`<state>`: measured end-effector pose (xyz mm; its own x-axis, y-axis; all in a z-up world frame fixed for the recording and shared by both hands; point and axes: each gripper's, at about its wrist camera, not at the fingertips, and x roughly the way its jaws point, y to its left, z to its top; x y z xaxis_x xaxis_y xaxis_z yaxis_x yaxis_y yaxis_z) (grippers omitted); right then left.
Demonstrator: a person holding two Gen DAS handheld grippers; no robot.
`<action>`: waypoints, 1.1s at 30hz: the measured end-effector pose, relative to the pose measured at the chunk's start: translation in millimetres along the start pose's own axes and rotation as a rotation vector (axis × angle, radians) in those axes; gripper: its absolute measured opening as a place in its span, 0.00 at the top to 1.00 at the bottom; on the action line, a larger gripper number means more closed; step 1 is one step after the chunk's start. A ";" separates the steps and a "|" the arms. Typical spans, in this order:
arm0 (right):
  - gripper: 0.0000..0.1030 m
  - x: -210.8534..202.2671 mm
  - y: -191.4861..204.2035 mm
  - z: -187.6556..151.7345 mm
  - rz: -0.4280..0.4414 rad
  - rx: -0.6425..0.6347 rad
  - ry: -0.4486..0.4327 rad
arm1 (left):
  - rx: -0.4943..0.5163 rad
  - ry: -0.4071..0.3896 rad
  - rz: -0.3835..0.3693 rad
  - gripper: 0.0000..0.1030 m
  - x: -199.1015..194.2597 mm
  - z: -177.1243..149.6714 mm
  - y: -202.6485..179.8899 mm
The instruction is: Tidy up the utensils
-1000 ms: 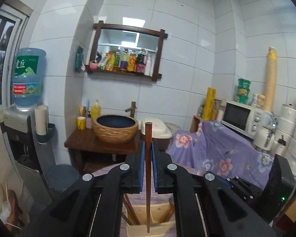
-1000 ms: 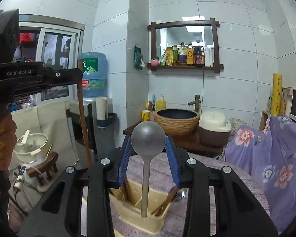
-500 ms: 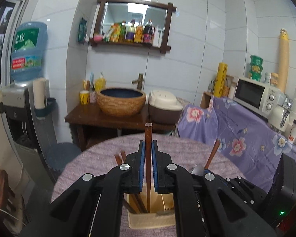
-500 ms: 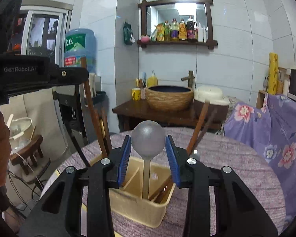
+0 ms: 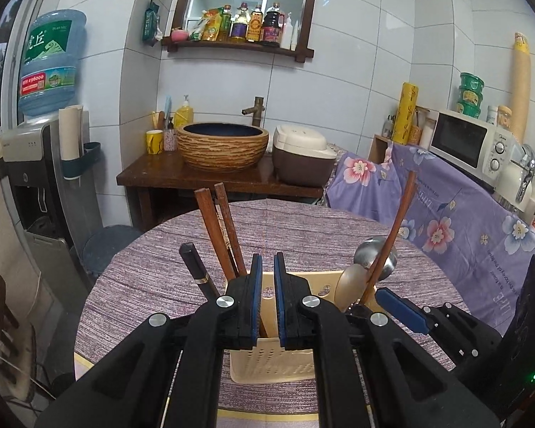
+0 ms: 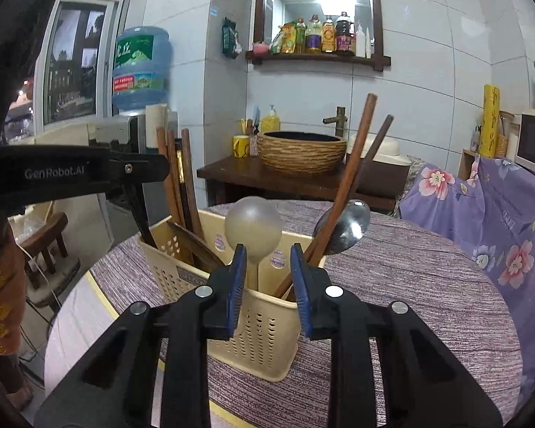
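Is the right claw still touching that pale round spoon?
Apart. The right wrist view shows the right gripper open, with gaps either side of the pale spoon.

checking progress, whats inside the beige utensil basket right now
Standing in the beige utensil basket: brown chopsticks at its left end, two more leaning right, a pale spoon, a steel spoon. Lower ends are hidden by its walls.

At the left of the right wrist view we read "GenRobot.AI" on the left gripper's black body point(image 6: 59, 172); the water jug's label point(image 6: 133, 50) carries unreadable characters.
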<state>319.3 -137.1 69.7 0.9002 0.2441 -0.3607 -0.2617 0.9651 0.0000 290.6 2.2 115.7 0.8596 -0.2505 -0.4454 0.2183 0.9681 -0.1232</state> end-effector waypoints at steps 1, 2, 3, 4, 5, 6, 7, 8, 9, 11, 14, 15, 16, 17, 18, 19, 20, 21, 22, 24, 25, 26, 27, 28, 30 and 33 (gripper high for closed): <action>0.74 -2.8 -1.2 -1.0 -0.003 0.008 0.002 | 0.002 -0.005 -0.003 0.92 -1.9 -0.3 0.0; 0.74 -5.5 -2.8 -2.3 -0.006 0.016 0.000 | 0.008 -0.011 -0.010 0.92 -6.6 -0.8 -1.0; 0.73 -9.5 -5.4 -4.4 -0.004 0.029 0.000 | 0.015 -0.017 -0.014 0.92 -8.8 -2.6 -2.6; 0.68 -12.6 -7.1 -5.5 0.000 0.040 0.000 | 0.023 -0.023 -0.014 0.91 -12.3 -4.9 -3.9; 0.64 -17.1 -9.2 -7.8 0.005 0.054 0.000 | 0.028 -0.029 -0.011 0.84 -15.5 -7.6 -5.3; 0.57 -21.6 -10.5 -10.2 0.008 0.063 -0.001 | 0.029 -0.037 -0.011 0.70 -19.4 -11.3 -6.5; 0.53 -26.5 -11.3 -13.5 0.011 0.070 -0.002 | 0.029 -0.046 -0.013 0.62 -22.6 -14.9 -7.5; 0.53 -32.0 -12.6 -17.4 0.014 0.074 0.002 | 0.029 -0.056 -0.014 0.49 -25.6 -18.0 -7.8; 0.52 -35.6 -13.6 -19.7 0.013 0.075 0.006 | 0.031 -0.067 -0.008 0.44 -29.0 -22.3 -8.6; 0.47 -43.5 -18.3 -26.6 0.000 0.085 0.018 | 0.038 -0.080 -0.004 0.37 -33.0 -29.4 -11.0; 0.40 -51.9 -28.4 -36.9 -0.013 0.111 0.048 | 0.064 -0.087 0.002 0.24 -36.7 -39.8 -15.4; 0.38 -55.2 -31.7 -40.6 -0.018 0.118 0.054 | 0.073 -0.089 0.003 0.21 -38.2 -43.9 -16.6; 0.35 -60.3 -35.1 -46.1 -0.029 0.127 0.056 | 0.080 -0.091 0.001 0.14 -40.0 -48.4 -17.6; 0.32 -64.9 -37.5 -50.2 -0.039 0.133 0.052 | 0.084 -0.093 -0.003 0.08 -41.7 -52.2 -18.0; 0.28 -71.4 -39.8 -56.1 -0.054 0.142 0.044 | 0.087 -0.103 -0.013 0.06 -44.5 -57.2 -19.0; 0.26 -77.8 -41.0 -62.6 -0.063 0.145 0.041 | 0.090 -0.118 -0.021 0.05 -48.1 -62.7 -20.0; 0.25 -83.3 -41.3 -68.9 -0.066 0.144 0.043 | 0.096 -0.130 -0.019 0.05 -51.6 -68.3 -21.1; 0.21 -88.8 -41.2 -74.2 -0.069 0.144 0.044 | 0.103 -0.140 -0.009 0.05 -55.3 -73.6 -21.7; 0.17 -94.7 -41.3 -79.1 -0.069 0.145 0.038 | 0.108 -0.148 0.003 0.05 -58.9 -78.8 -22.8; 0.16 -111.3 -36.3 -92.7 -0.067 0.138 0.022 | 0.115 -0.157 0.023 0.05 -67.7 -92.0 -26.8; 0.14 -119.5 -33.5 -99.5 -0.068 0.131 0.011 | 0.112 -0.164 0.036 0.05 -72.3 -98.1 -28.2; 0.12 -130.1 -29.6 -108.4 -0.071 0.122 -0.006 | 0.108 -0.178 0.051 0.05 -78.6 -105.9 -29.5; 0.08 -141.0 -25.1 -117.6 -0.072 0.110 -0.027 | 0.105 -0.203 0.065 0.05 -88.8 -118.2 -30.8; 0.07 -151.1 -20.1 -125.6 -0.076 0.097 -0.044 | 0.101 -0.221 0.072 0.05 -95.6 -126.5 -31.3; 0.06 -168.0 -11.6 -140.0 -0.085 0.073 -0.065 | 0.098 -0.261 0.081 0.05 -113.9 -149.6 -34.1; 0.06 -193.2 1.6 -158.8 -0.096 0.036 -0.077 | 0.100 -0.284 0.107 0.05 -137.5 -180.3 -38.0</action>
<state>89.7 -197.7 -8.8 0.9450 0.1558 -0.2876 -0.1617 0.9868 0.0033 80.8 -1.7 21.8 0.9716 -0.1483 -0.1843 0.1518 0.9884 0.0048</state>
